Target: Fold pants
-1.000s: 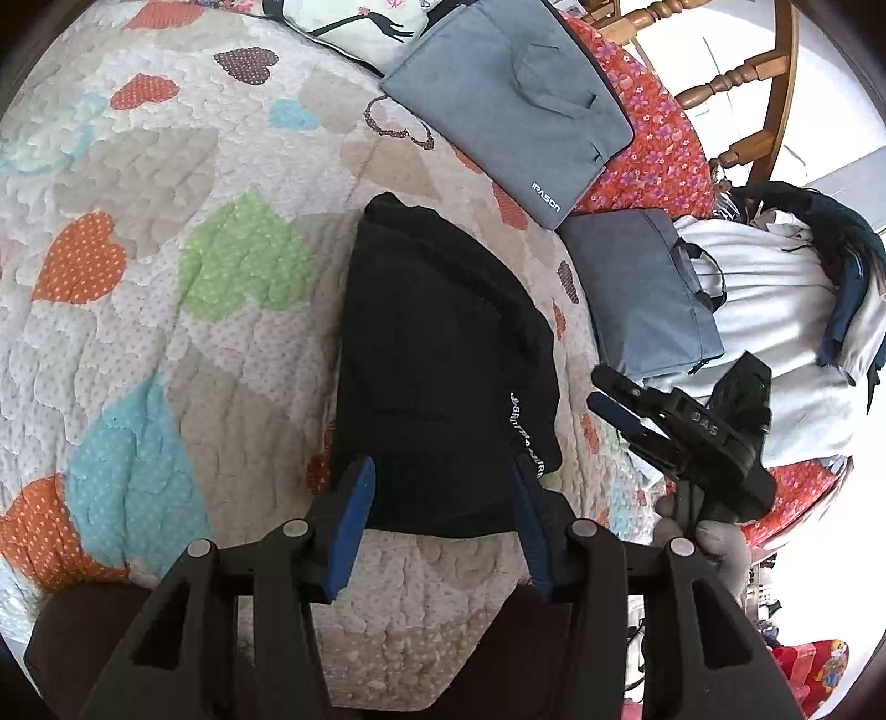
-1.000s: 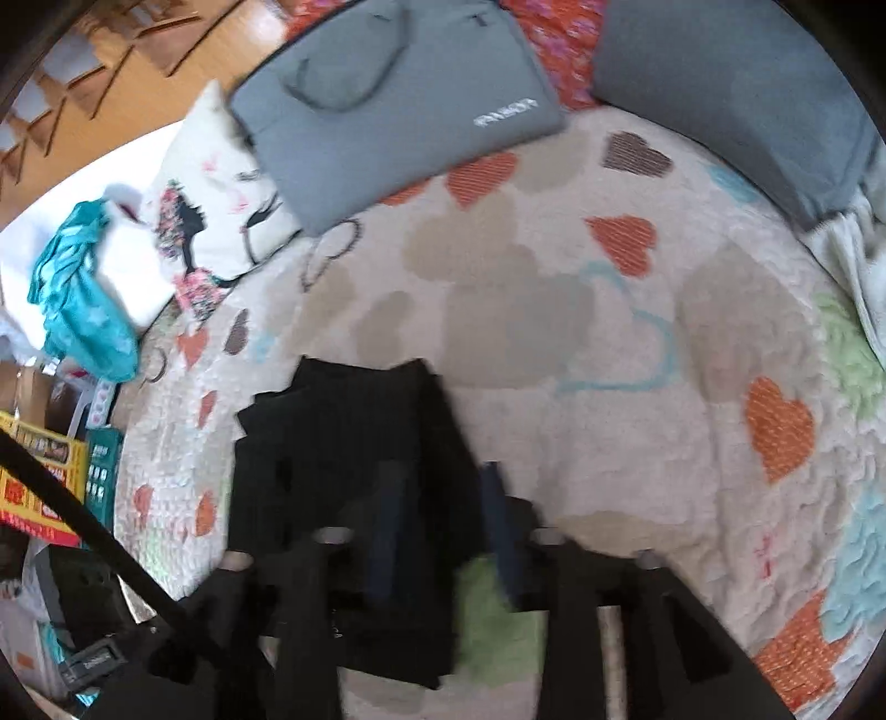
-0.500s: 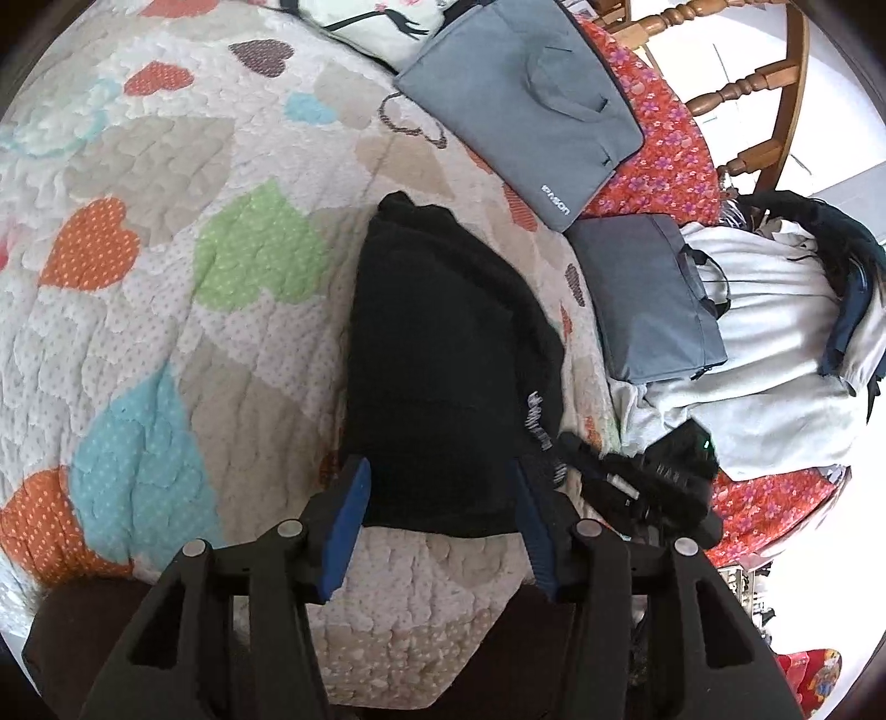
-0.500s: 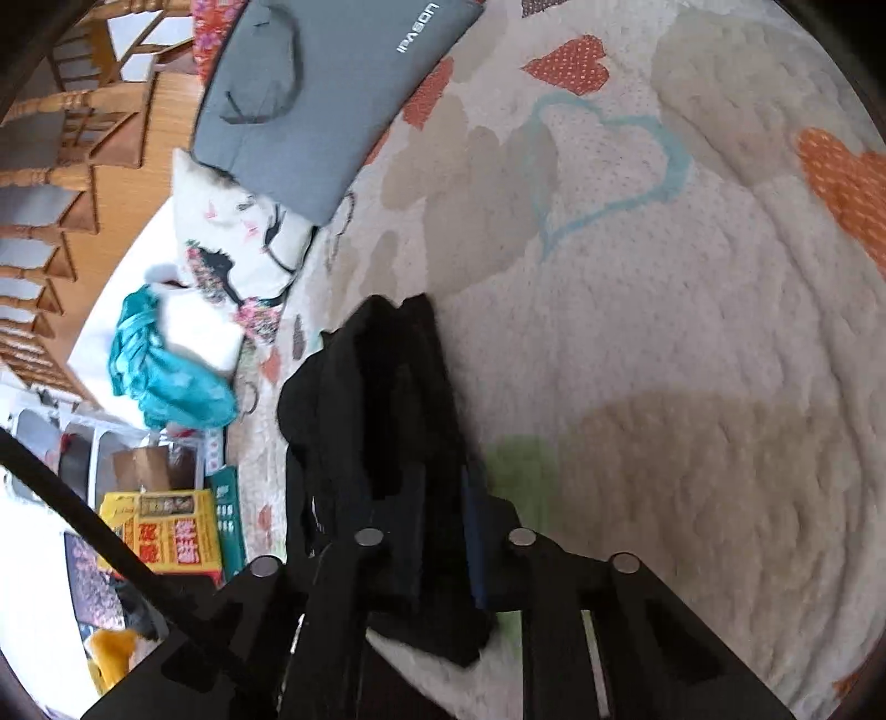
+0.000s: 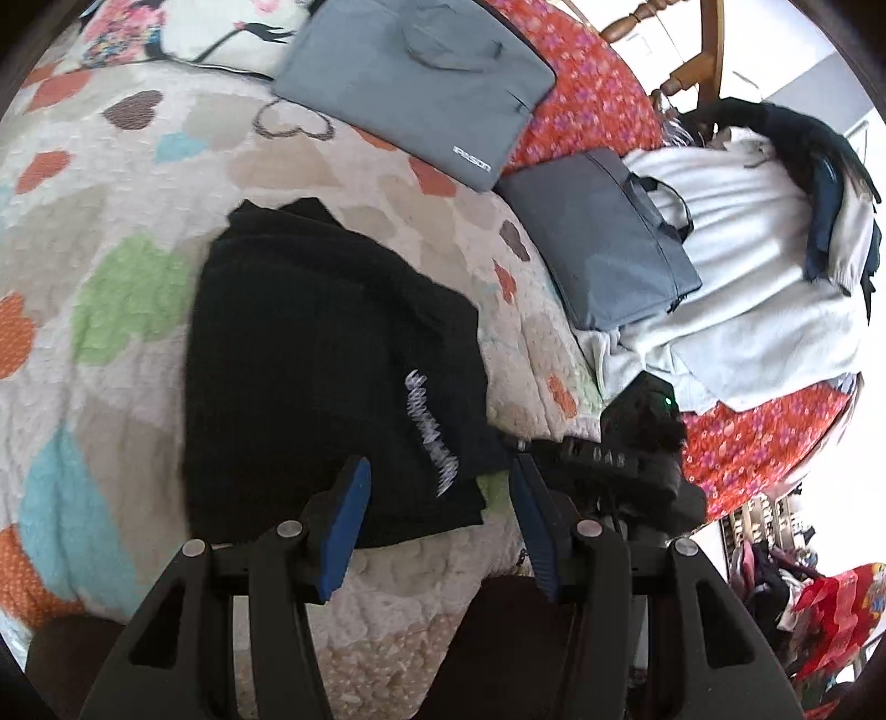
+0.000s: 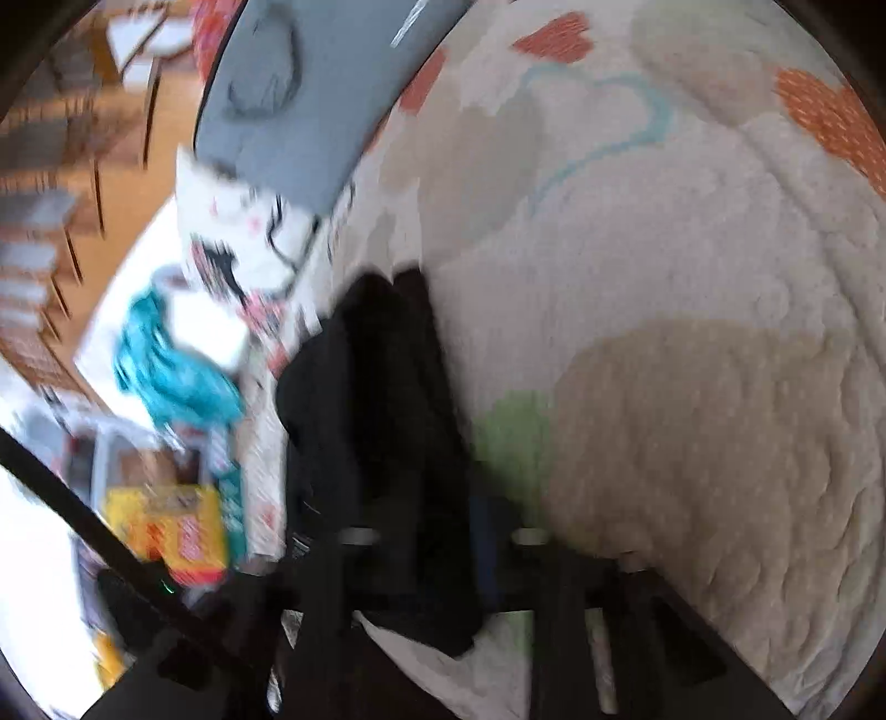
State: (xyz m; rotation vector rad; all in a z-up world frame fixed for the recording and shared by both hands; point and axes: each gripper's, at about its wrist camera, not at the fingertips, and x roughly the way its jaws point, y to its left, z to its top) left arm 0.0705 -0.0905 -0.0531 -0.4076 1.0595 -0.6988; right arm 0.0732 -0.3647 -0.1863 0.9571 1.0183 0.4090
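Note:
The black pants (image 5: 326,360) lie folded into a compact block on the heart-patterned quilt (image 5: 111,183), white lettering near their right edge. My left gripper (image 5: 437,515) is open and empty, its blue pads either side of the pants' near edge, just above it. My right gripper (image 5: 515,443) shows in the left wrist view at the pants' right edge, low on the quilt. In the blurred right wrist view the pants (image 6: 382,443) sit between its fingers (image 6: 487,543); I cannot tell whether they grip the cloth.
Two grey laptop bags (image 5: 421,83) (image 5: 603,266) lie beyond the pants. A pile of white and dark clothes (image 5: 764,266) sits on the red floral cover at right. A printed pillow (image 5: 183,27) is at the far edge. The bed's edge runs left of the pants in the right wrist view.
My right gripper has come down from beside the bed to the pants' right edge. My left gripper has shifted slightly right along the near edge. The pants lie as before.

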